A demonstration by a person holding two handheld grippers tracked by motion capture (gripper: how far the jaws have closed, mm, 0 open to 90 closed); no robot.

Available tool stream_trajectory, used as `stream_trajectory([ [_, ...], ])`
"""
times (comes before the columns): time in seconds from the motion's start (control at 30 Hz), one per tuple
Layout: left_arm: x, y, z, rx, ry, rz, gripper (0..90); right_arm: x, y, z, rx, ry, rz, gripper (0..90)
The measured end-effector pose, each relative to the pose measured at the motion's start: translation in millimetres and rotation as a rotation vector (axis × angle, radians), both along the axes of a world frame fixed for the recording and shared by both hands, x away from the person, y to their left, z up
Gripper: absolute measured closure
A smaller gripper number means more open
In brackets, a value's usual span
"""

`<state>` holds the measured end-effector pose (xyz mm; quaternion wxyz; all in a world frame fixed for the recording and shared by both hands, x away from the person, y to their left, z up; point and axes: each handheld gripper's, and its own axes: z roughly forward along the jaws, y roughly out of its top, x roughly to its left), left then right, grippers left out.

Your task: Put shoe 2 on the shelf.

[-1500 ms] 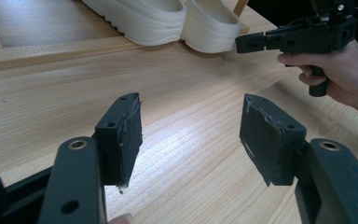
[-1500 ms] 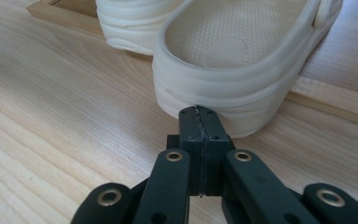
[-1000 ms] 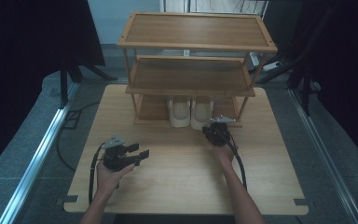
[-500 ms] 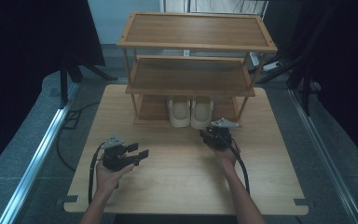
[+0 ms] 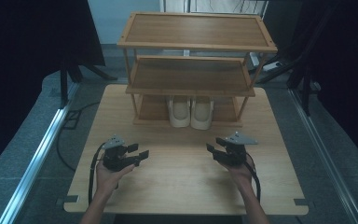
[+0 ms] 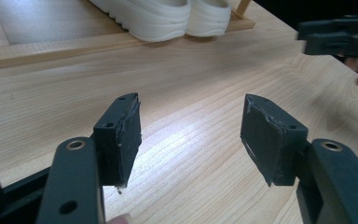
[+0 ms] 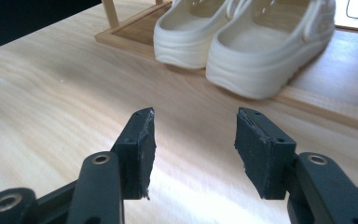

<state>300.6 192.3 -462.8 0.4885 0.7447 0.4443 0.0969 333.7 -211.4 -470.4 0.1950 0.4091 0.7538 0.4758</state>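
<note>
Pair of cream shoes point(image 5: 190, 111) sits side by side on the rack point(image 5: 196, 45) bottom shelf, heels out for easy reach; right gripper point(image 5: 220, 150) jaws just opened, nothing between them, left gripper point(image 5: 138, 156) also spread empty, both parked over the table point(image 5: 177, 186).
</note>
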Motion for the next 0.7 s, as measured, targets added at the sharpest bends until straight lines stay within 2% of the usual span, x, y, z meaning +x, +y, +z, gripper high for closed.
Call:
stream_trajectory([
  [0.17, 1.7, -0.1, -3.5, 0.015, 0.006, 0.004, 38.1, -19.0, -17.9, -2.5, 0.010, -0.006, 0.001, 46.2],
  [0.27, 2.4, 0.0, -5.2, 0.024, 0.008, 0.009, 38.1, -28.5, -30.9, -5.0, -0.004, -0.017, -0.004, 45.8],
  [0.43, 3.4, 0.4, -6.6, 0.030, 0.012, 0.009, 38.1, -36.5, -49.2, -10.4, 0.009, -0.010, -0.027, 45.7],
  [0.7, 4.5, 1.3, -6.6, 0.024, 0.015, 0.010, 37.6, -43.9, -55.2, -9.5, 0.010, -0.021, -0.037, 44.8],
])
